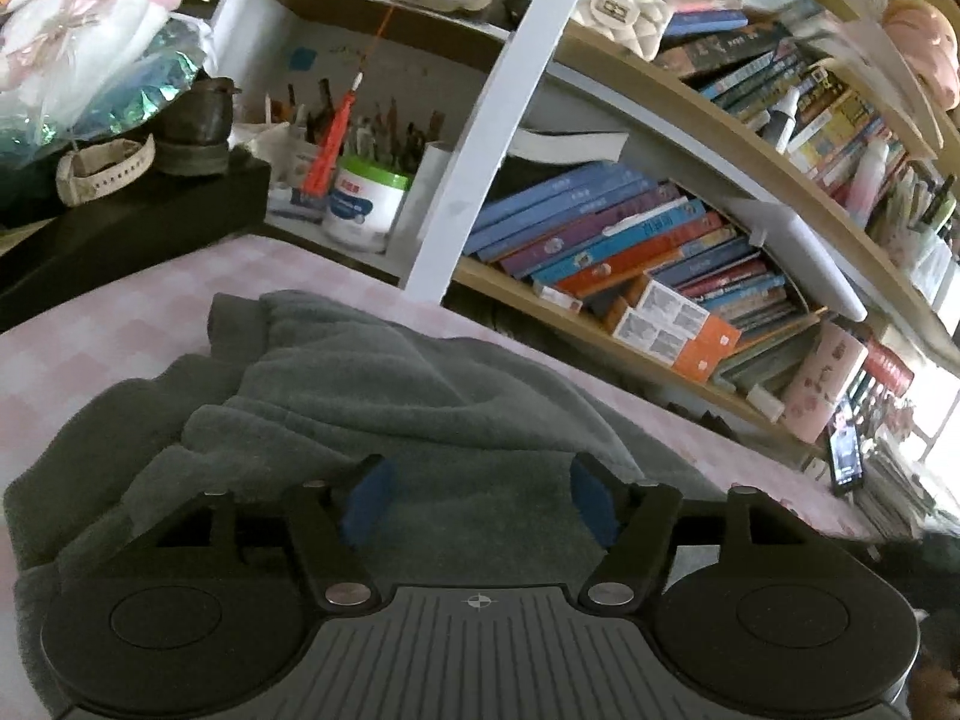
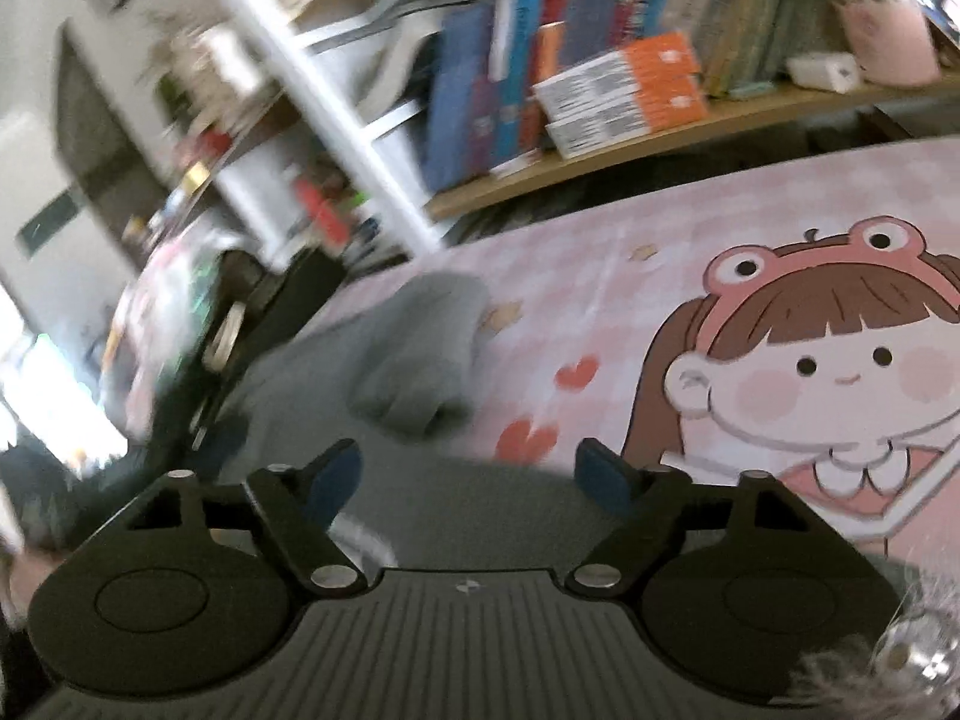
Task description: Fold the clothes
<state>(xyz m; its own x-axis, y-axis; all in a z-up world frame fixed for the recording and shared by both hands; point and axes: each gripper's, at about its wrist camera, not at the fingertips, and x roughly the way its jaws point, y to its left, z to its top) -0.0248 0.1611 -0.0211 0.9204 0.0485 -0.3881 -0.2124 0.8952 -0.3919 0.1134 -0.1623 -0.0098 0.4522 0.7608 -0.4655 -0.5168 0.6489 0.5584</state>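
A grey fleece garment lies bunched in loose folds on the pink checked table cover. My left gripper hovers low over its near part, open, with only cloth showing between the blue pads. In the right wrist view the same garment reaches onto the pink cover, one rounded lump at its far end. My right gripper stands open above the garment's near edge, nothing held. That view is blurred by motion.
Behind the table stand crowded bookshelves and a white upright post. A black box with a watch and shoe sits at the left. A cartoon girl print covers the table's right part. A pink tumbler stands on the low shelf.
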